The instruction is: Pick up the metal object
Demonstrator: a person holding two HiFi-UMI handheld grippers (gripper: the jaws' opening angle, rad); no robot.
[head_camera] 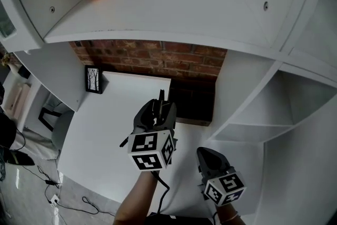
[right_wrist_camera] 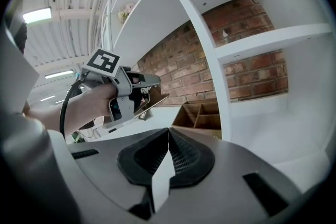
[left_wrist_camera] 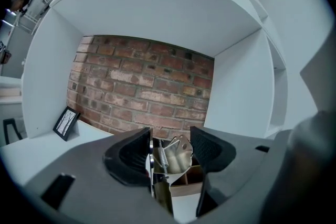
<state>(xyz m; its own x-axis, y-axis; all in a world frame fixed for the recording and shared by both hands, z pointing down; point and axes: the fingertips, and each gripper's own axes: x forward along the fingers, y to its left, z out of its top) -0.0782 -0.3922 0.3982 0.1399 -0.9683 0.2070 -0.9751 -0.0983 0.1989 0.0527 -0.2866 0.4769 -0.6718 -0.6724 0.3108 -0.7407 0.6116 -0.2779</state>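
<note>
Since one tool is proving enough for this pick-up, the right gripper point(right_wrist_camera: 168, 134) is being held low at the lower right of the head view. Its fingers are being pressed together on nothing, apparently so that it is being parked out of the way.

Just beyond it, at the middle of the head view, the left gripper point(left_wrist_camera: 170, 136) is being carried in the person's hand point(right_wrist_camera: 86, 105) above the white shelf board point(head_camera: 105, 134). Its fingers are being clamped on the metal object point(left_wrist_camera: 177, 157), a shiny folded piece with a coil spring. That piece is being pinched from both sides at the centre bottom of the left gripper view.

At the centre left of the right gripper view, what appears to be a flat part of it is being shown jutting past the jaws, clear of the board. From this the object is being judged as lifted and the task as nearly done. A firm squeeze is being called for, since smooth sprung metal is likely to slip or twist.

Farther back, an open wooden box point(right_wrist_camera: 202, 113) with dividers is being seen resting on the board near the brick wall point(left_wrist_camera: 142, 86). A small picture frame point(head_camera: 93, 79) is being stood at the left side of the recess, well apart from the grip.
</note>
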